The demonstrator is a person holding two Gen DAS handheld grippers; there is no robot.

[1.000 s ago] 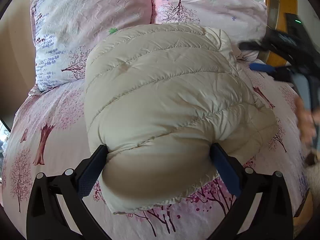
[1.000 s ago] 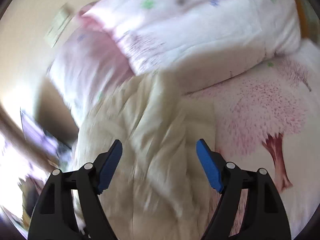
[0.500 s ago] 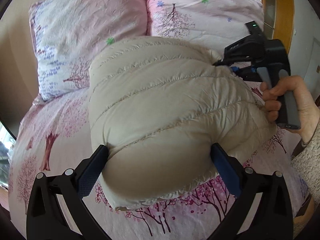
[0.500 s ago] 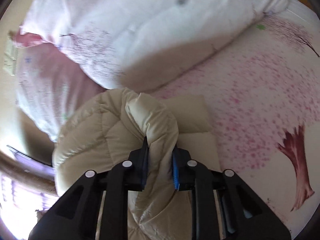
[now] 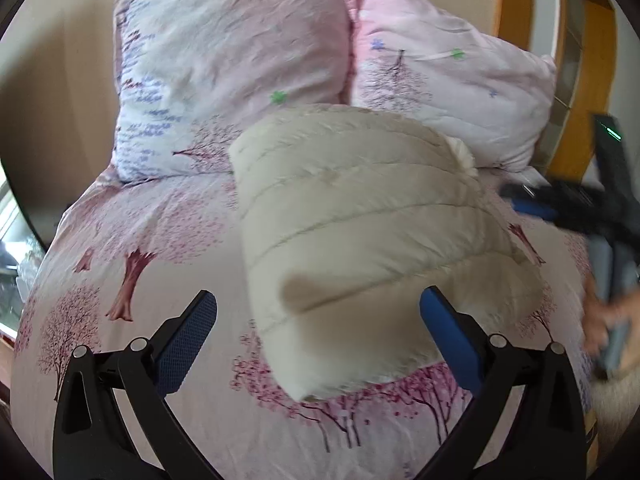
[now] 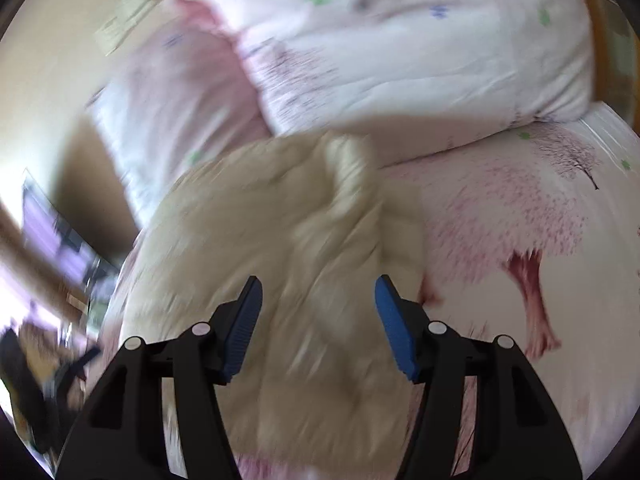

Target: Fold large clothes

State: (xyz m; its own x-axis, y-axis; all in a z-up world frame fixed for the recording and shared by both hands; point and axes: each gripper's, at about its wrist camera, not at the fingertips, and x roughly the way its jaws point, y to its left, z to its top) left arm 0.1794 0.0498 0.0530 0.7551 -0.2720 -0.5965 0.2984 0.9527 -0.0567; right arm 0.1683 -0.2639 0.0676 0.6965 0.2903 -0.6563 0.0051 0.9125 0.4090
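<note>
A cream quilted puffer jacket (image 5: 360, 216) lies folded into a thick bundle on the pink tree-print bed cover (image 5: 140, 280). My left gripper (image 5: 316, 320) stands open just in front of the bundle's near corner, and its pads do not touch the fabric. In the right wrist view, which is blurred by motion, the jacket (image 6: 280, 260) lies under and ahead of my right gripper (image 6: 320, 312). Its jaws are opening, with jacket fabric showing between the blue pads but not pressed by them. The right gripper (image 5: 524, 204) also shows blurred at the bundle's right side, held by a hand (image 5: 608, 320).
Two pink printed pillows (image 5: 224, 64) (image 5: 452, 88) lean against the wall behind the jacket. A wooden frame (image 5: 588, 80) rises at the right edge of the bed. Dark furniture (image 6: 52, 232) stands past the bed's left side.
My left gripper has drawn back and up, so the jacket no longer fills the gap between its pads. The right gripper, shut on a jacket fold half a second ago, has let go and pulled back.
</note>
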